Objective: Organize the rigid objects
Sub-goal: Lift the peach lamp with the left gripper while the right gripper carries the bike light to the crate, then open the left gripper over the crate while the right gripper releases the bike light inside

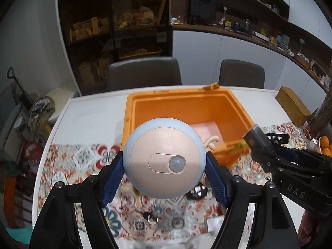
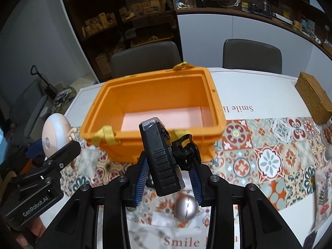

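My left gripper (image 1: 165, 166) is shut on a round blue and beige sensor light (image 1: 164, 159) and holds it above the table, just in front of the open orange crate (image 1: 238, 112). My right gripper (image 2: 169, 166) is shut on a black flashlight-like device (image 2: 159, 155) with a strap clip, held tilted above the table in front of the orange crate (image 2: 215, 103). The crate holds a pink foam sheet (image 2: 161, 118). The right gripper and the black device (image 1: 257, 139) show at the right of the left wrist view. The sensor light (image 2: 55, 132) shows at the left of the right wrist view.
A patterned tile cloth (image 2: 269, 159) covers the near table. A silver egg-shaped object (image 2: 185, 207) lies under the right gripper. A woven box (image 2: 313, 97) stands at the far right. Small keys and a dark item (image 1: 197, 192) lie below the left gripper. Two grey chairs (image 1: 143, 72) stand behind the table.
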Demonstrator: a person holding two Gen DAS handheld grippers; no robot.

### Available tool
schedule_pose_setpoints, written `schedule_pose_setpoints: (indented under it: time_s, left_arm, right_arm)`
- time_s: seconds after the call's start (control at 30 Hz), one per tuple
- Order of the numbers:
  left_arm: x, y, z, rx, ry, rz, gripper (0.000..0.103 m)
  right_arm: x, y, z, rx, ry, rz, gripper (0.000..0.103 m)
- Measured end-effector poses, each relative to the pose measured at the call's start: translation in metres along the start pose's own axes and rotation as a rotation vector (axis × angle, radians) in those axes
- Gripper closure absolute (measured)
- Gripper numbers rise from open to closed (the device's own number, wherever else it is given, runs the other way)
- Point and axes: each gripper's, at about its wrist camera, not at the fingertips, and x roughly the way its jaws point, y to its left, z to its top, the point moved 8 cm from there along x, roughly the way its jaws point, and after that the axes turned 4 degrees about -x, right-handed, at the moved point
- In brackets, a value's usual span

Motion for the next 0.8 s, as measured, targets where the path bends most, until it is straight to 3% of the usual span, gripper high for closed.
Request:
schedule_pose_setpoints:
  time_s: [0.4,0.8]
  left_arm:
    - [0.041,0.002,0.040,0.021,0.098,-0.017,0.028]
    - [0.103,0.007,0.042,0.016,0.237,0.018,0.028]
  right_arm:
    - [0.025,0.004,0.058,-0.017,0.045,-0.012,0.065]
    - [0.081,0.000,0.067,-0.028,0.180,-0.047,0.065]
